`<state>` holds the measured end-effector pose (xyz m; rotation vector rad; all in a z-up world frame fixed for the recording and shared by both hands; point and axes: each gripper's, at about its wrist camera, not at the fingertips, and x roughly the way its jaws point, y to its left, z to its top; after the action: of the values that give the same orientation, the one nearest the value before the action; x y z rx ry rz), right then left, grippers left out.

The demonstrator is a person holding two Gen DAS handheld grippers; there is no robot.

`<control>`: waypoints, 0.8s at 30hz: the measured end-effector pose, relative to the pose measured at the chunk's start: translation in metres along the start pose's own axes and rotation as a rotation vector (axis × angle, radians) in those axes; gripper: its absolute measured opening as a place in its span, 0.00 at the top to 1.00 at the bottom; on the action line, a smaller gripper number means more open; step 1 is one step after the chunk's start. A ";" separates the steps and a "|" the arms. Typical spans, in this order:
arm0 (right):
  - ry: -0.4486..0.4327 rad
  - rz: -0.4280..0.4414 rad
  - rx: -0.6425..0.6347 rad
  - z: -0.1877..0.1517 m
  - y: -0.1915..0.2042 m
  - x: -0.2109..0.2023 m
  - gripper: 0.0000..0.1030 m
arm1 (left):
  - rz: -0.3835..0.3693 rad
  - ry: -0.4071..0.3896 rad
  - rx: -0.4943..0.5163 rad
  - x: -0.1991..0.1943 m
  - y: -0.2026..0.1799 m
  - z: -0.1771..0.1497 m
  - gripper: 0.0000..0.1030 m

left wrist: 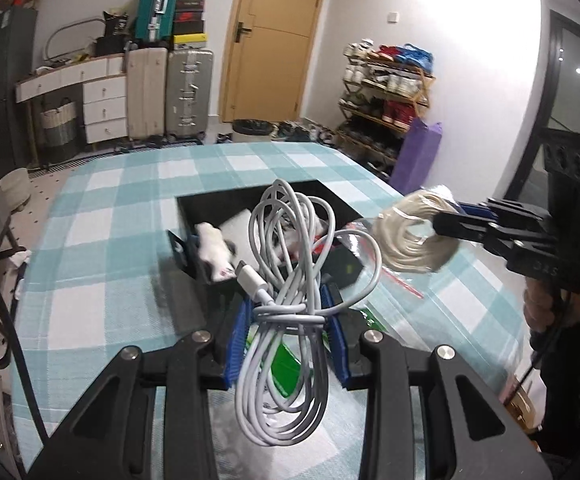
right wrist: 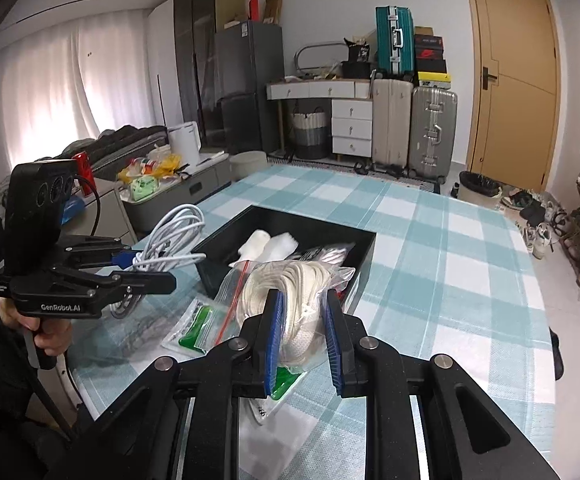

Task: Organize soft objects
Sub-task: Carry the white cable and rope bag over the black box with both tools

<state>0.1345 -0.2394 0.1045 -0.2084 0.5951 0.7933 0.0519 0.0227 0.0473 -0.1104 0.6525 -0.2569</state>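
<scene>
The left gripper (left wrist: 287,320) is clamped on a white cable (left wrist: 290,280) held above the table (left wrist: 89,240), just before the black box (left wrist: 217,208). The coil's loops run lengthwise, away from the camera. The right gripper (right wrist: 302,336) pinches a bagged cream rope (right wrist: 290,292) above the box's near edge.

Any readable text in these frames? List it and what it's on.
"GenRobot.AI": side of the left tongs, white print on the black body, right wrist view.
Embossed letters on the right tongs body: too blurred to read.
Print on the green-and-white packets on the table: too small.
Shoebox labels by the suitcases: unreadable.
</scene>
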 end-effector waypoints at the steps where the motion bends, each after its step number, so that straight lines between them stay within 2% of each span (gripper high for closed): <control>1: -0.006 -0.004 0.002 0.001 0.000 -0.001 0.81 | 0.007 -0.008 -0.008 0.000 0.002 0.002 0.67; 16: -0.059 -0.038 0.042 0.015 -0.006 0.002 0.81 | 0.117 -0.075 -0.059 0.012 0.016 0.033 0.67; 24: -0.054 -0.049 0.067 0.023 -0.014 0.016 0.81 | 0.135 -0.073 -0.051 0.031 0.018 0.045 0.67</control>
<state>0.1628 -0.2307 0.1138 -0.1395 0.5627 0.7287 0.1068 0.0327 0.0612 -0.1237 0.5919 -0.1055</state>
